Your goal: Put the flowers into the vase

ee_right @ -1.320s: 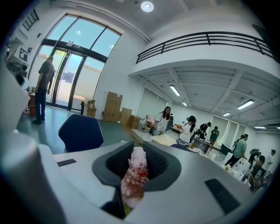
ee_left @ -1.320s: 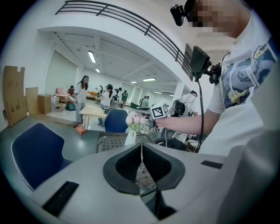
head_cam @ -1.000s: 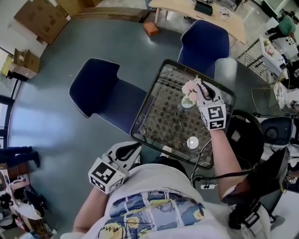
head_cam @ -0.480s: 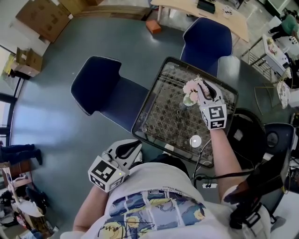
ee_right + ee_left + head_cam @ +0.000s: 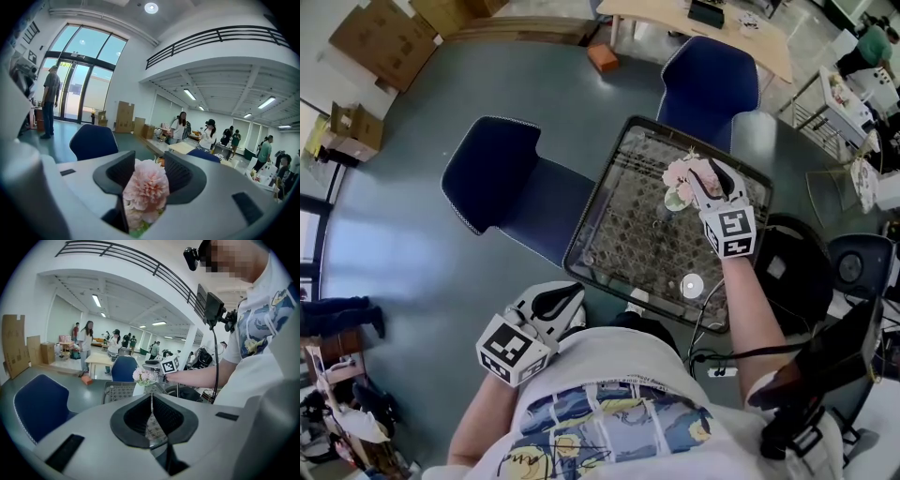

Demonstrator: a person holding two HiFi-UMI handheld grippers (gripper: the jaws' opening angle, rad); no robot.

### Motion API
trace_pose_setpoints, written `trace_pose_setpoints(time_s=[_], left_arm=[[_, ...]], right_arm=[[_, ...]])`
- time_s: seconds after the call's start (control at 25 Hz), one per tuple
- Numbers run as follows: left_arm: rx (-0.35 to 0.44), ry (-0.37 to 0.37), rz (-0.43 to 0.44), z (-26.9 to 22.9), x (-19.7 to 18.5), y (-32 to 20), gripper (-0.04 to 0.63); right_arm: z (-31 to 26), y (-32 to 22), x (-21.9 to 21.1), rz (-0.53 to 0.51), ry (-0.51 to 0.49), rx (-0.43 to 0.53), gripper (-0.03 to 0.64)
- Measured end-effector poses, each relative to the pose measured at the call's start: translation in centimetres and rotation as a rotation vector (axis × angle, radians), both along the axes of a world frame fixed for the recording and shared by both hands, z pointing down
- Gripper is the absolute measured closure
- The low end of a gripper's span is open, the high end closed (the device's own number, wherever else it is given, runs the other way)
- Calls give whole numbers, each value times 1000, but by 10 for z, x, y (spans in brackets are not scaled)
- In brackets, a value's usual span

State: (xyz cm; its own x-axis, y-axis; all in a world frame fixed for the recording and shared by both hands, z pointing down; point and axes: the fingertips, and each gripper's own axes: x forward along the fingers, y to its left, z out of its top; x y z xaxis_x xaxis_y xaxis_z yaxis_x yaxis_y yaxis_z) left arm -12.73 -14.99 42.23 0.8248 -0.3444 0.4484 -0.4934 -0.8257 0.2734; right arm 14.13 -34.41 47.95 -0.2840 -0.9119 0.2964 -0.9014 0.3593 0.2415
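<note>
A bunch of pale pink flowers (image 5: 679,175) stands in a small glass vase (image 5: 673,201) on the patterned glass-topped table (image 5: 581,246). My right gripper (image 5: 698,174) is at the blooms. Its jaws are opening with a pink bloom (image 5: 146,186) between them and a little room on either side. Down at the person's waist, away from the table, my left gripper (image 5: 570,294) is shut and holds nothing. From the left gripper (image 5: 151,397) view, the flowers (image 5: 144,376) and the right arm show ahead over the table.
A white round disc (image 5: 691,285) lies on the table near its front edge. Two blue chairs (image 5: 492,173) (image 5: 712,80) stand left of and behind the table. A black seat (image 5: 787,272) is on the right. A wooden desk (image 5: 741,37) stands farther back, with people in the distance.
</note>
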Motion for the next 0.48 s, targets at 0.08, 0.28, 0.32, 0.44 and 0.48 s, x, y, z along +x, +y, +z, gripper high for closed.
trace_pose_setpoints(time_s=[0.08,0.28,0.32,0.44,0.48], left_arm=[[2,5,7,-4,0,0,584],[7,15,29,-8,1,1,584],[7,19,37,-8,2,3,584],[10,26,63,-7,2,9,584],[12,29,71,-7,3,11,584]], right_arm=[[-9,1,0,1,-3,14,431],[-33,6,0,7,3,48,423],[-36,9,2,13,7,53,423],[-44,19,7,39,21,62,423],[-47,23,10,49,25,64,423]])
